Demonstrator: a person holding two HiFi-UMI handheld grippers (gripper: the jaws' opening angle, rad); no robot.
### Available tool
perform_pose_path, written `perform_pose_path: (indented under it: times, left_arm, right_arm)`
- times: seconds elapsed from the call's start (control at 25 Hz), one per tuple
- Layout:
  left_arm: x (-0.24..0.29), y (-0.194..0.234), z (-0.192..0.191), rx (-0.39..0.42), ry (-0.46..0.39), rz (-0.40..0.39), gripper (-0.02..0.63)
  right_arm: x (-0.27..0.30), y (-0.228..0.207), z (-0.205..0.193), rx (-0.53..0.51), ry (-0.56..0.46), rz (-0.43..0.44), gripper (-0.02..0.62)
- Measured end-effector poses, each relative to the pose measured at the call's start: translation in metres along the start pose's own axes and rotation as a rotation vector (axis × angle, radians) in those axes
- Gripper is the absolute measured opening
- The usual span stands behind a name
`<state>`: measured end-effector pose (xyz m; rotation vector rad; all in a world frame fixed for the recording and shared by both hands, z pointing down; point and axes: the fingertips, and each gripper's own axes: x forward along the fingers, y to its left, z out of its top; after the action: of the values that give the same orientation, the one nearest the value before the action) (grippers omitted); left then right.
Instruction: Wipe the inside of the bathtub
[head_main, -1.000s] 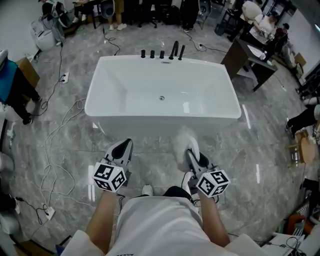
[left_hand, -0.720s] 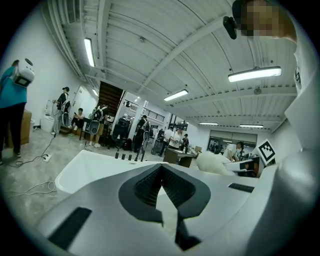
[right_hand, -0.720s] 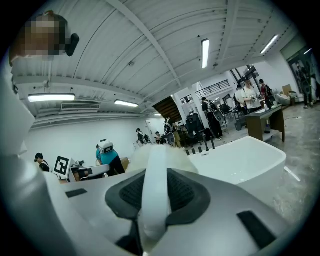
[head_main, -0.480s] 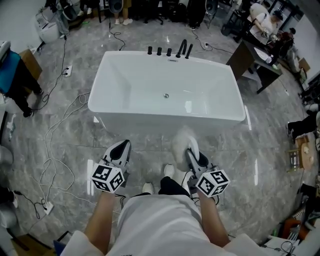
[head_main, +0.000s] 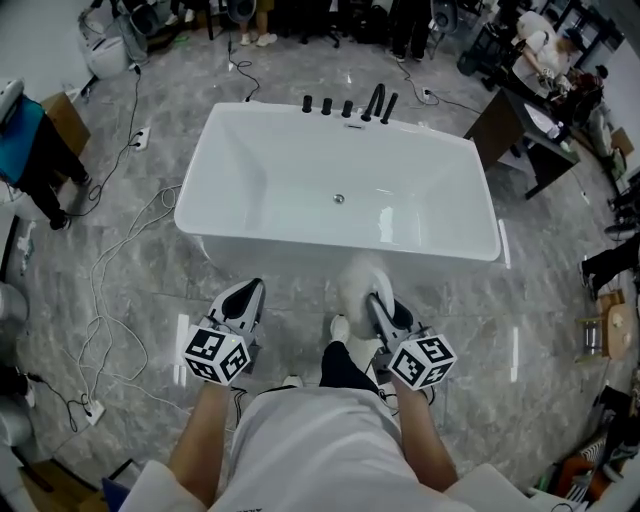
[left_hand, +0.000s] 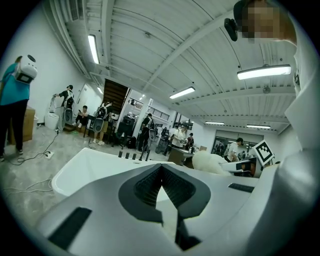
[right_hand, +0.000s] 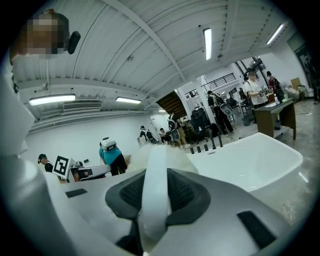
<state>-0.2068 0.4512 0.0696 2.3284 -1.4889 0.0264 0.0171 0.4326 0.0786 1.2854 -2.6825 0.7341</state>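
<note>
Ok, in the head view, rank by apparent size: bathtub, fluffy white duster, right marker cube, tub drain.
1. bathtub, by far.
2. fluffy white duster and right marker cube: about alike, both nearer the camera, so not ranked.
3. drain, smallest.

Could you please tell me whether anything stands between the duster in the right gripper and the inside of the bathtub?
Nothing visible does. The right gripper holds the duster just short of the near rim of the bathtub, with only floor between them. Inside, only the drain shows.
</note>
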Motion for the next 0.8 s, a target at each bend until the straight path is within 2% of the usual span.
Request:
perform_pose_path:
  times: [0.44,0.8]
  left_arm:
    - [0.108,0.003,0.027,-0.006,0.024,0.053,0.006]
    - [0.181,0.009,0.036,-0.036,0.038,0.160,0.006]
  right_arm:
    - [0.069,-0.087,0.043,0.012,0.071,0.079,0.095]
    - [0.123,-0.142,0.059,-0.005,0.185,0.199,0.095]
